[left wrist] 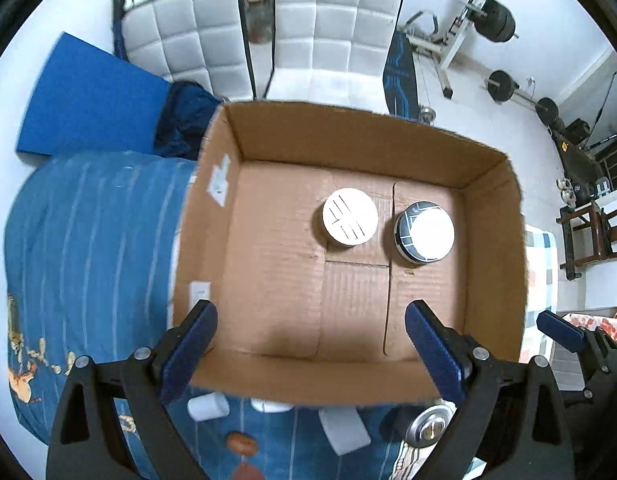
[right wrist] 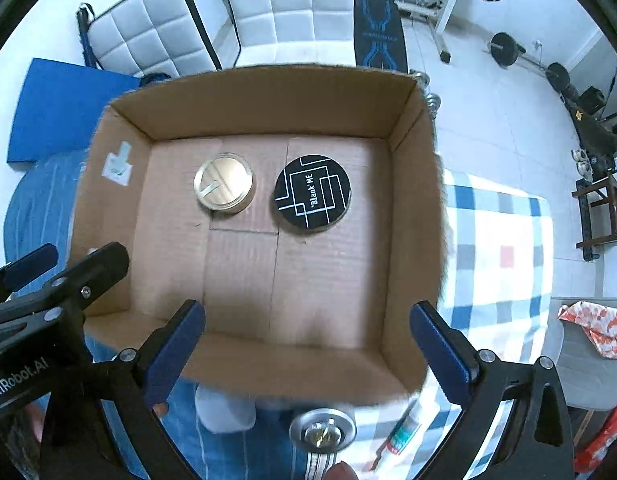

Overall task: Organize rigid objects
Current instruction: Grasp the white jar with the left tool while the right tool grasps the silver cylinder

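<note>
An open cardboard box (left wrist: 268,132) (right wrist: 268,92) stands on the bed. Inside it lie a round gold tin (right wrist: 223,188) (left wrist: 350,216) and a round black tin with light line print (right wrist: 312,192) (left wrist: 424,232). My left gripper (left wrist: 310,340) is open and empty above the box's near wall. My right gripper (right wrist: 308,340) is open and empty above the same near wall. In front of the box lie a silver round lock (right wrist: 322,430) (left wrist: 428,426), white blocks (left wrist: 344,430) (right wrist: 224,408), a white cylinder (left wrist: 207,406) and a small tube (right wrist: 404,428).
The bed has a blue cover (left wrist: 88,248) and a checked blanket (right wrist: 500,248). Two white padded chairs (left wrist: 332,20) stand behind the box. A blue mat (left wrist: 92,100) lies at the left. Weight gear (left wrist: 496,20) stands at the back right.
</note>
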Motion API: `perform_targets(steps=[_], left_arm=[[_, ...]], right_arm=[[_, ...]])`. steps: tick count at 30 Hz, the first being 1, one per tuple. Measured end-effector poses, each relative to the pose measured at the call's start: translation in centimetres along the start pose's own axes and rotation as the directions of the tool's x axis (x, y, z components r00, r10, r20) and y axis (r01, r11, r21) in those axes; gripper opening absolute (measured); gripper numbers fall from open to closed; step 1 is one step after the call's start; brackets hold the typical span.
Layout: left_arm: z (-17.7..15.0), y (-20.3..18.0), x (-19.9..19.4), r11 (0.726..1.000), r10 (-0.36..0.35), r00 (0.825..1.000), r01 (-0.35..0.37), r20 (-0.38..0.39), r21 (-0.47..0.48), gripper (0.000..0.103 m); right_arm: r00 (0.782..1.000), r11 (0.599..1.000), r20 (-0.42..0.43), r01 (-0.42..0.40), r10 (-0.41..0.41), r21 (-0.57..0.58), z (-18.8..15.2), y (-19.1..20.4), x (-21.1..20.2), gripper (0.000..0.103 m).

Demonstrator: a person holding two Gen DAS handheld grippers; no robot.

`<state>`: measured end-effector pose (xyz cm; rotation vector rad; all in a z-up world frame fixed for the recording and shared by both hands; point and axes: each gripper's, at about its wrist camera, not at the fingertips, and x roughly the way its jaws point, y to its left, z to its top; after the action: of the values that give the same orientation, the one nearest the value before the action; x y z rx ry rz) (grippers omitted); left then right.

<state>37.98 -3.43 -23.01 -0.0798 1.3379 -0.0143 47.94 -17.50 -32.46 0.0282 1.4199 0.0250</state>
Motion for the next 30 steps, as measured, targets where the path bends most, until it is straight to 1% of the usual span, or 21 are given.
perform_targets(steps=[2, 3, 6, 10, 15, 18, 20, 22, 26, 29, 30], left_arm=[[-0.8, 0.1, -1.5, 1.000, 0.006, 1.000, -0.006, 0.028, 0.007, 0.096], [-1.3, -0.1, -2.1, 1.000, 0.008, 0.999, -0.008, 0.042, 0.008, 0.096], [-1.9, -0.3, -4.0, 1.000, 0.010, 0.997, -0.011, 0.080, 0.017, 0.096], [-3.1, -0.9, -6.7, 0.998, 0.023, 0.991, -0.030, 0.135, 0.047, 0.096], [-5.0, -1.5, -9.1, 0.998, 0.004, 0.988, -0.014, 0.155, 0.060, 0.096], [-6.2, -1.6, -9.4, 0.998, 0.008, 0.988, -0.018, 0.153, 0.061, 0.096], [-7.2, -1.5, -9.0, 0.998, 0.017, 0.990, -0.025, 0.140, 0.052, 0.096], [-8.3, -1.2, -7.4, 0.999, 0.032, 0.994, -0.035, 0.103, 0.030, 0.096], [-10.8, -0.3, -2.8, 1.000, 0.008, 1.000, -0.008, -0.018, -0.027, 0.096], [-12.0, -0.2, 0.5, 0.999, -0.006, 0.995, 0.001, -0.095, -0.048, 0.096], [-12.3, -0.2, 1.3, 0.999, -0.009, 0.994, 0.003, -0.108, -0.052, 0.094]], right_arm=[[1.000, 1.000, 0.022, -0.007, 0.007, 0.002, -1.3, 0.1, -1.5, 0.103], [0.999, 1.000, 0.031, -0.009, 0.009, 0.003, -1.0, 0.1, -2.1, 0.103], [0.998, 1.000, 0.062, -0.009, 0.009, 0.004, -1.8, 0.3, -3.7, 0.103], [0.995, 1.000, 0.101, -0.024, 0.023, 0.015, -3.9, 0.1, -6.7, 0.103], [0.991, 0.999, 0.128, -0.043, 0.039, 0.030, -6.0, -0.4, -9.1, 0.103], [0.992, 0.998, 0.120, -0.053, 0.048, 0.036, -7.5, -0.8, -9.3, 0.103], [0.994, 0.998, 0.095, -0.049, 0.046, 0.035, -8.7, -1.1, -8.4, 0.103], [0.998, 0.998, 0.049, -0.039, 0.037, 0.042, -9.9, -1.6, -6.6, 0.103], [0.998, 0.997, -0.048, -0.024, 0.028, 0.069, -11.8, -2.9, -1.6, 0.103], [0.995, 0.995, -0.095, -0.016, 0.025, 0.095, -12.9, -3.7, 2.2, 0.103], [0.994, 0.995, -0.104, -0.019, 0.030, 0.102, -13.1, -3.9, 3.2, 0.103]])
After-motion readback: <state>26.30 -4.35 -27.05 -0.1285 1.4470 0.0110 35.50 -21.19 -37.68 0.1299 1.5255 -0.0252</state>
